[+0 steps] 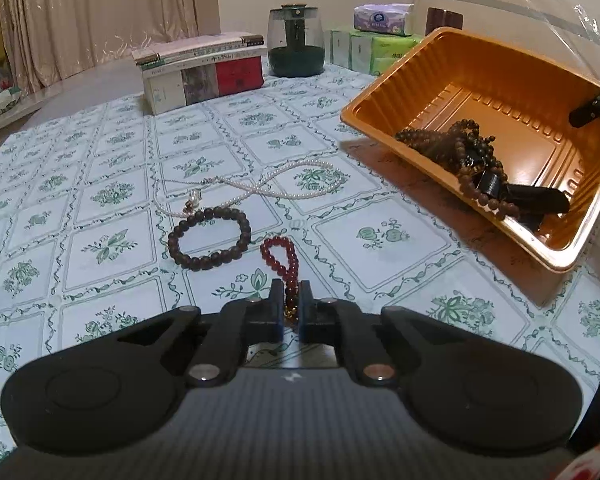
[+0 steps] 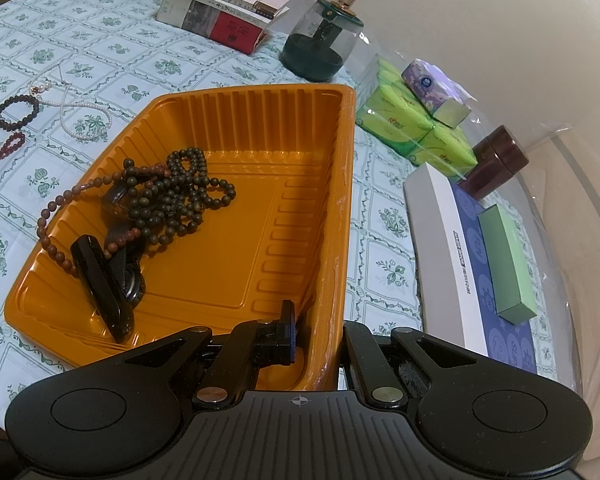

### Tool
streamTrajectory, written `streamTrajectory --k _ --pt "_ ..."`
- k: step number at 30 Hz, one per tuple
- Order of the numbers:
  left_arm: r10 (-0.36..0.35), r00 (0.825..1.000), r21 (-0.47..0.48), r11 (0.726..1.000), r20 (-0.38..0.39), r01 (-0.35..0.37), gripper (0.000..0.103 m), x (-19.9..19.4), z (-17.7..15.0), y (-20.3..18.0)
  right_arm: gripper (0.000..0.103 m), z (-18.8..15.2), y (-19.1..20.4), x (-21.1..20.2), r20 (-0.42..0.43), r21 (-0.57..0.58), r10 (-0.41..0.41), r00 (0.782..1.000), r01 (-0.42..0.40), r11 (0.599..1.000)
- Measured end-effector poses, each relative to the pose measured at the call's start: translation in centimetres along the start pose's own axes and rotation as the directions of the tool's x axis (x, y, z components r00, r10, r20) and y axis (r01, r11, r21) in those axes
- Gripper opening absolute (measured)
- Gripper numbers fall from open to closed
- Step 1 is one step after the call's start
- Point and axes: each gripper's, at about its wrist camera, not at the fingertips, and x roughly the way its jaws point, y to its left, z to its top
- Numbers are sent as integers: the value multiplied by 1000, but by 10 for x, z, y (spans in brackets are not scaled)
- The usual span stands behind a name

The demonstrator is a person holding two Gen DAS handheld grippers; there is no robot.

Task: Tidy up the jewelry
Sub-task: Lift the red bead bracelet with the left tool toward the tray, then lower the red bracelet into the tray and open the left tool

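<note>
My left gripper [image 1: 291, 294] is shut on the near end of a red bead bracelet [image 1: 280, 252], which lies stretched on the floral tablecloth. Just beyond it lie a dark brown bead bracelet [image 1: 210, 238] and a white pearl necklace [image 1: 260, 188]. My right gripper [image 2: 318, 322] is shut on the near wall of an orange plastic tray [image 2: 260, 120], one finger [image 2: 287, 326] inside and the other outside. In the left wrist view the tray [image 1: 460, 76] is tilted, its near side off the cloth. Inside it are tangled brown bead strands [image 2: 172, 196] and a black clip-like piece [image 2: 100, 280].
At the table's far side stand a stack of books [image 1: 204, 72], a dark glass jar [image 1: 296, 40], green tissue packs [image 1: 380, 48] and a purple one [image 1: 384, 18]. Right of the tray are a brown jar [image 2: 496, 160], a white box [image 2: 440, 240] and a green box [image 2: 508, 264].
</note>
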Motion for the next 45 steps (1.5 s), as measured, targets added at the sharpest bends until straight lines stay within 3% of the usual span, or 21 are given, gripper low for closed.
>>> streamTrajectory --k 11,30,36,45 --pt "-9 999 -25 1000 52 10 5 -15 22 -1 5 0 0 -1 2 1 0 1000 0 1000" --pt "-56 995 -59 996 77 61 5 -22 49 -14 5 0 0 0 2 2 1 1000 -1 1000" --pt "-120 987 -49 991 103 126 5 -23 64 -31 5 0 0 0 2 2 2 1000 -2 1000" --pt "-236 960 20 972 148 236 5 -23 95 -77 5 0 0 0 3 4 2 1000 -2 1000"
